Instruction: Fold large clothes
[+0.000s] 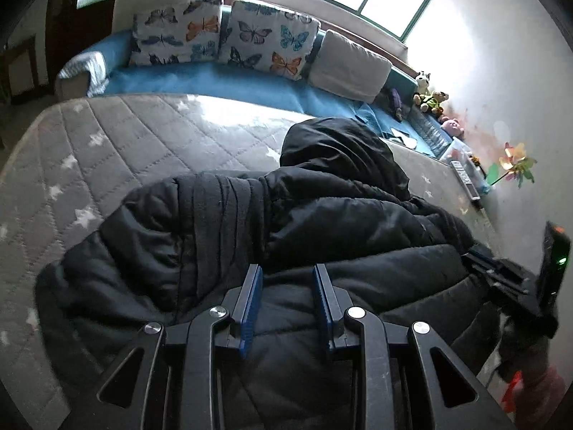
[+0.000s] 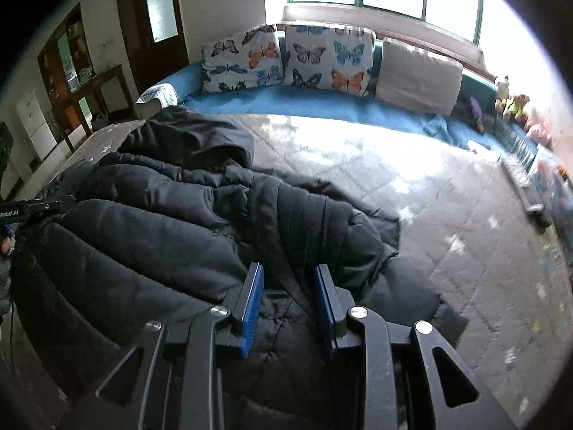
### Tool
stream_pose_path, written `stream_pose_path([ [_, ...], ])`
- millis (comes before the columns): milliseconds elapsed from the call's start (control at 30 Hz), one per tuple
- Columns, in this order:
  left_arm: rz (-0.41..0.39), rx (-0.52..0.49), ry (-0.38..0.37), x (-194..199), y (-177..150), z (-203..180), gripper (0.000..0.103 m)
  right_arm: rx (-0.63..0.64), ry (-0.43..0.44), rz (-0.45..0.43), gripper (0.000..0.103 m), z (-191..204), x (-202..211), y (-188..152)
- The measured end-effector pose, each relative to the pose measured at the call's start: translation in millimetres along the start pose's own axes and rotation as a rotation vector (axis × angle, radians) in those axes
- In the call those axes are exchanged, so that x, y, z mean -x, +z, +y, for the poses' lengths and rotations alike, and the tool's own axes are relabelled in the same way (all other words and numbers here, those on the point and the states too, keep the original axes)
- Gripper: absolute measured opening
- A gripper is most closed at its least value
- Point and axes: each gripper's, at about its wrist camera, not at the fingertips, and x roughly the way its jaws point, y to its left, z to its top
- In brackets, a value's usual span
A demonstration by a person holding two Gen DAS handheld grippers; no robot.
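A black puffer jacket lies bunched on a grey quilted mattress, its hood pointing toward the far side. My left gripper sits low over the jacket's near part, its blue pads narrowly apart with padded fabric bulging between them. In the right wrist view the same jacket spreads to the left on the mattress. My right gripper has a fold of it running between its pads. The right gripper also shows at the jacket's right edge, and the left gripper at its left edge.
Behind the mattress runs a blue daybed with butterfly cushions and a plain cushion. Plush toys, a clear box and a pinwheel line the right wall. A dark door and shelves stand left.
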Motion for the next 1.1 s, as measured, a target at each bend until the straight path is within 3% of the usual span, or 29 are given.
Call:
stream_pose_path([
  [167, -0.076, -0.092, 0.091, 37, -15, -20, 0.032, 0.015, 0.021, -0.048, 0.051, 10, 35, -9],
  [333, -0.112, -0.079, 0.105, 75, -42, -20, 0.034, 0.08, 0.035, -0.06, 0.054, 32, 51, -21],
  [567, -0.114, -0.079, 0.125, 108, -77, -4, 0.038, 0.1, 0.012, 0.0, 0.055, 51, 32, -41],
  [767, -0.079, -0.046, 0.131, 103, -90, 12, 0.038, 0.066, 0.031, 0.028, 0.056, 47, 23, -46],
  [967, -0.088, -0.056, 0.161, 115, -96, 13, 0.038, 0.034, 0.034, -0.034, 0.057, 32, 53, -46],
  [1100, -0.093, -0.049, 0.175, 121, -96, 15, 0.038, -0.042, 0.066, -0.068, 0.067, 9, 71, -48],
])
